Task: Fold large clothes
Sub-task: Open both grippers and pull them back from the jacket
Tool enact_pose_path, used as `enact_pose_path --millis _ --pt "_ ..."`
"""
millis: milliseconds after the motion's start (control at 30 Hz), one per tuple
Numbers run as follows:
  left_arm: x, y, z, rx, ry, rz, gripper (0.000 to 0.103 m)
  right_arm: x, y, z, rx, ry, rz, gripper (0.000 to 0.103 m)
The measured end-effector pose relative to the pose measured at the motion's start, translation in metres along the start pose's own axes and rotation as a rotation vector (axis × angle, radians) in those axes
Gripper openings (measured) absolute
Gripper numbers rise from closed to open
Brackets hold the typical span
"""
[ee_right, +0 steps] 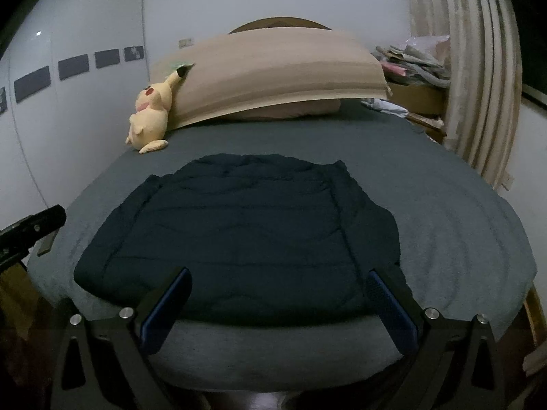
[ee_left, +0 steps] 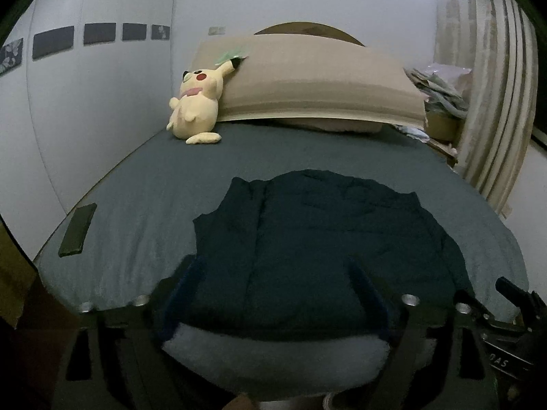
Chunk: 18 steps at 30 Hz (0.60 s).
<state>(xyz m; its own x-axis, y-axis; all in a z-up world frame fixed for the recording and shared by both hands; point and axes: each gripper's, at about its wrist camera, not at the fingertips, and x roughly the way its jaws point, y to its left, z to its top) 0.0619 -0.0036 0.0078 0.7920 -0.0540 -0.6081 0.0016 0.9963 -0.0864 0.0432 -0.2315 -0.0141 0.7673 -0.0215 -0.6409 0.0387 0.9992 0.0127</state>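
Observation:
A dark navy quilted jacket point(ee_left: 321, 239) lies flat on the grey-blue bed sheet point(ee_left: 143, 184), its sides folded inward, near the bed's front edge. My left gripper point(ee_left: 277, 270) hovers above the jacket's near hem, its blue-padded fingers point(ee_left: 191, 273) wide apart with nothing pressed between them. In the right wrist view the same jacket point(ee_right: 239, 235) fills the middle of the bed point(ee_right: 461, 239). My right gripper point(ee_right: 278, 283) stands open over the near hem, pads point(ee_right: 379, 290) clear of the cloth. The other gripper's body shows at the right edge of the left wrist view and the left edge of the right wrist view.
A yellow plush toy point(ee_left: 196, 102) leans against a long beige cushion point(ee_left: 318, 82) at the head of the bed. A dark flat phone-like object point(ee_left: 78, 230) lies at the bed's left edge. A wall runs along the left; curtains point(ee_left: 495, 102) and piled clutter point(ee_left: 441, 85) stand on the right.

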Motion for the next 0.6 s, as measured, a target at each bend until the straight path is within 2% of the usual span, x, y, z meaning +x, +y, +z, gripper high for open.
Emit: enact_pose_path --millis 300,600 --pt "0.0001 -0.0029 0.0003 0.013 -0.007 0.018 0.098 0.0007 -0.0016 0.0038 0.006 0.002 -0.011 0.103" --pt "-0.0048 -0.0001 0.0011 0.002 -0.027 -0.014 0.102 -0.0002 -0.0017 0.0054 0.012 0.001 -0.014 0.103"
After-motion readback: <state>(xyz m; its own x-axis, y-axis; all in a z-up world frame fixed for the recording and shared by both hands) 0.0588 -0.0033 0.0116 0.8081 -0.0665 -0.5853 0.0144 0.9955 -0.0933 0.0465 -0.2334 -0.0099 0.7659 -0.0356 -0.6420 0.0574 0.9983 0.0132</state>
